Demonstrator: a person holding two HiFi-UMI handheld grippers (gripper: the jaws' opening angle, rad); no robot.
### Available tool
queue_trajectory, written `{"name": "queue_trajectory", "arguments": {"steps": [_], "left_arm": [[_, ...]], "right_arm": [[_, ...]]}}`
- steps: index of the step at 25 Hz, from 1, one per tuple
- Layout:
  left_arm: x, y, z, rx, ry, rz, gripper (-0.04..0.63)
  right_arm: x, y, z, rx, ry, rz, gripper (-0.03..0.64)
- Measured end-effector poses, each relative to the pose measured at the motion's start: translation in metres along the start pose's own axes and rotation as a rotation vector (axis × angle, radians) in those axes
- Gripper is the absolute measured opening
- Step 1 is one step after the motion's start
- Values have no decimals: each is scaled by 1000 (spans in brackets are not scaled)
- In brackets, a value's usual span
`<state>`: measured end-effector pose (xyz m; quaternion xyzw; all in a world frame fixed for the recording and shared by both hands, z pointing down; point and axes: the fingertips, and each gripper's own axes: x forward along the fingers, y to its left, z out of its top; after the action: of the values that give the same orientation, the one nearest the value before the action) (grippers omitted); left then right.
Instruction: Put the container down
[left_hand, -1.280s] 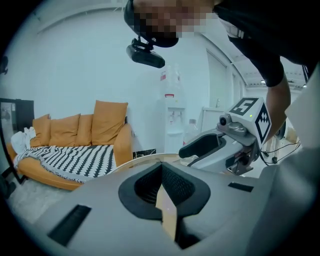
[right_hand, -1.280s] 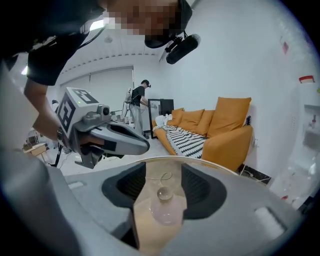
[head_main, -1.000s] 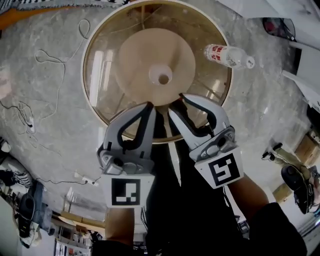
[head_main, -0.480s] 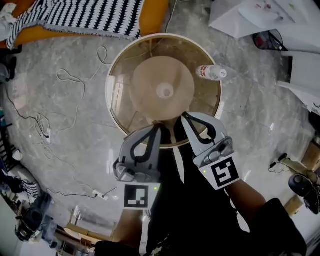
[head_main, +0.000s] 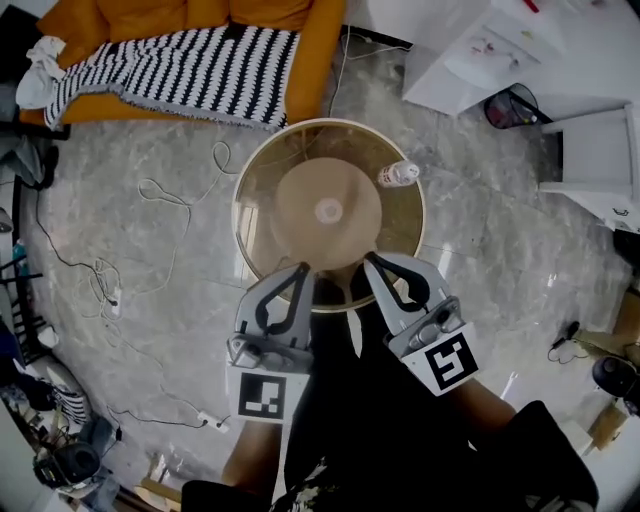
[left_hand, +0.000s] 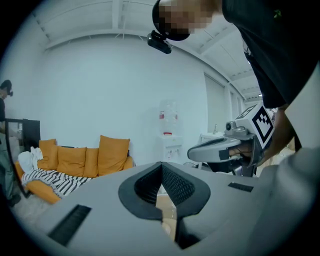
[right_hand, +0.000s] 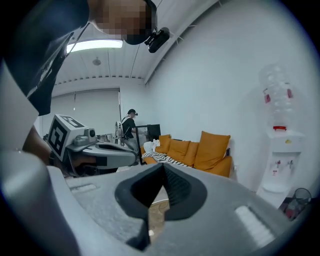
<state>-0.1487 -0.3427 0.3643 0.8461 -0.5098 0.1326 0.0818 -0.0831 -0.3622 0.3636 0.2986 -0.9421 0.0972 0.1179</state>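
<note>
A clear plastic bottle (head_main: 398, 174) with a red-and-white label and a pale cap sits on the round glass table (head_main: 243, 243), near its upper-right rim, just above frame centre. The left gripper (head_main: 301, 268) and right gripper (head_main: 370, 260), lower down, are both closed and empty.

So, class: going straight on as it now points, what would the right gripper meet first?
Probably the orange sofa, near its striped blanket; the shut right gripper points level, seemingly passing above the round table. Depth is unclear.
</note>
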Motion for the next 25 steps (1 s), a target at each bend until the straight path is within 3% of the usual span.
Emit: {"name": "queue_trajectory", "arguments": {"steps": [3,9,21,23,25], "left_arm": [[-18,-2,13,10,17,-5,12],[-44,-20,76,35,-59,-34,12],[-82,-99,169,85,-126,10,12],[-90,-108,176,55,-128,52,12],[-96,-116,179,-26,-129,102,12]], "right_arm": [[-17,7,17,-29,-7,-2,-6],[-52,17,64,-14,-97,-39,-6],[-123,10,155,-134,-224,81,-5],[-135,8,163,-157,-230,108,-6],[-147,9,171,-172,-243,139,-5]]}}
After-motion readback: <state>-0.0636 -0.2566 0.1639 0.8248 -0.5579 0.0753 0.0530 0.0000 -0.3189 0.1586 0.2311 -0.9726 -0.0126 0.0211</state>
